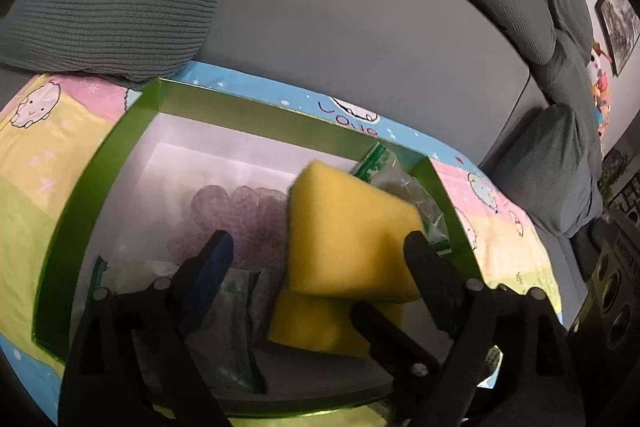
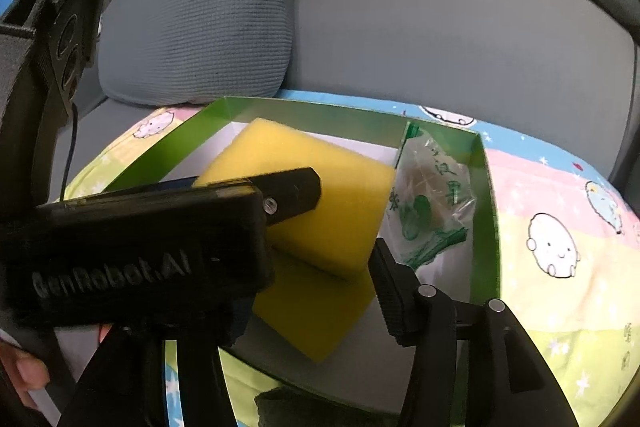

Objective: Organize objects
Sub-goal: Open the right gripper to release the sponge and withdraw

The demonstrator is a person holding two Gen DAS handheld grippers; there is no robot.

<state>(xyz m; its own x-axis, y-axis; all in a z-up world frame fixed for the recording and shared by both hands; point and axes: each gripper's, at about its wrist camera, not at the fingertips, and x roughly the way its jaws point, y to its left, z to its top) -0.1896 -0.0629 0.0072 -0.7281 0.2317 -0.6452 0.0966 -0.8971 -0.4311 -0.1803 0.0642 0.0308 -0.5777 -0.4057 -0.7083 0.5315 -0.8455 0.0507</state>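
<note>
Over the green box (image 1: 100, 163) on the cartoon blanket (image 2: 560, 211), the left gripper (image 1: 320, 247) hangs with fingers spread beside a tilted yellow sponge (image 1: 352, 227) resting on another, and whether the right gripper (image 2: 320, 227) grips it I cannot tell.

Green box (image 1: 100, 163) sits on cartoon-print blanket (image 1: 48, 155)

The box (image 1: 100, 163) has bright green walls and a white floor. Two sponges (image 1: 352, 227) in it are plain yellow, the mesh puff (image 1: 248, 215) pale lilac, and the clear packet (image 2: 432, 199) carries green print. The blanket (image 2: 560, 227) has pastel pink, yellow, green and blue bands with white cartoon faces. The ribbed cushion (image 2: 200, 23) is grey-blue.
</note>
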